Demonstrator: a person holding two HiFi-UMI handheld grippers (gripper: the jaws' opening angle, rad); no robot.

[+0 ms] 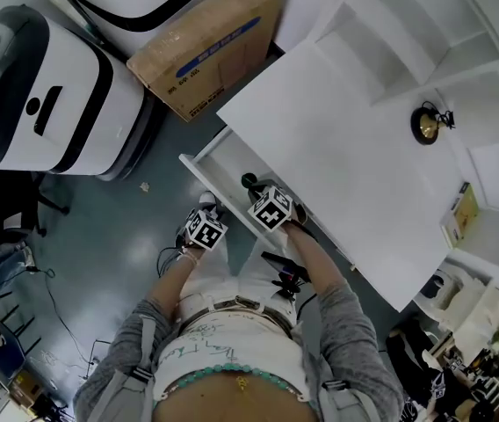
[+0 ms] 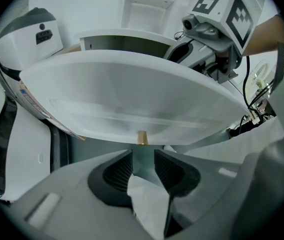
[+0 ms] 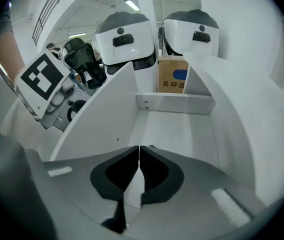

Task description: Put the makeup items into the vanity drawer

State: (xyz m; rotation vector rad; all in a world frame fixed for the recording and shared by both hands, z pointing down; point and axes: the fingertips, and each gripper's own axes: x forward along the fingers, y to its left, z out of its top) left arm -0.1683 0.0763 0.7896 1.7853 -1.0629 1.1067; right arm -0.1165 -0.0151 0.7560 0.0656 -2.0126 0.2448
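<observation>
**Mia:** What is closest to us?

**Sam:** The left gripper (image 2: 143,156). Its 2 jaws are a little apart, and nothing is between them. A small gold knob (image 2: 142,137) sits just past the gap. It is on the drawer front (image 2: 132,99), and the jaws are not touching it.

**Mia:** And the other one?

**Sam:** The right gripper (image 3: 139,150) has its 2 jaws pressed together. I see nothing in it. It hangs over the inside of the drawer (image 3: 174,104), which is pulled out from under the tabletop (image 1: 337,139). The bit of drawer floor I can see is bare.

**Mia:** So where is the makeup?

**Sam:** I can't find any for sure. Far back on the tabletop there is 1 round gold and black thing (image 1: 424,125), well apart from both grippers. It is too small to tell what it is. A brown cardboard box (image 1: 206,47) sits on the floor past the drawer.

**Mia:** What could go wrong?

**Sam:** I think 2 things. If the left gripper grabs the knob and pushes, the drawer could bump the right gripper inside it. If it pulls too hard, the drawer could slide out too far and tip.
</observation>
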